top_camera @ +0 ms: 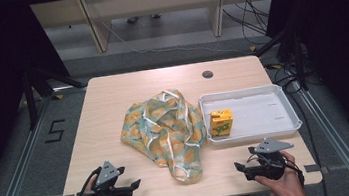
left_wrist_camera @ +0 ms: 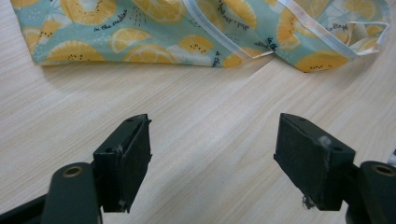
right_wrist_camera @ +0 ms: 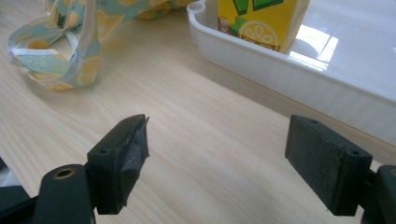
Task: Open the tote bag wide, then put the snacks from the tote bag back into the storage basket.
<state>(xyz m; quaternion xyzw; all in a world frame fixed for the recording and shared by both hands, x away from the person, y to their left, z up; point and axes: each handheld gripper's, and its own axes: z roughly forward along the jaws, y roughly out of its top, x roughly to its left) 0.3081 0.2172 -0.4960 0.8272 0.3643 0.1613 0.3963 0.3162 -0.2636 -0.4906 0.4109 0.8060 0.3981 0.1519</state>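
both grippers, left gripper [top_camera: 134, 185] and right gripper [top_camera: 239, 166], sit near the table's front edge, jaws wide apart and empty. lemon-print cloth bag [top_camera: 166, 129] lies crumpled mid-table beside the tray [top_camera: 265, 112]. looks soft and floppy, i'd pinch the white-edged hem.

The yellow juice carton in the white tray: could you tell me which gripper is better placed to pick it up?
Probably the right gripper: open, it lies just below the tray near the carton; the left gripper sits beyond the bag.

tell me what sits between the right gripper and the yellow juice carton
Bare wooden table, then the near wall of the white plastic tray; the yellow juice carton stands just behind it, as the right gripper view shows.
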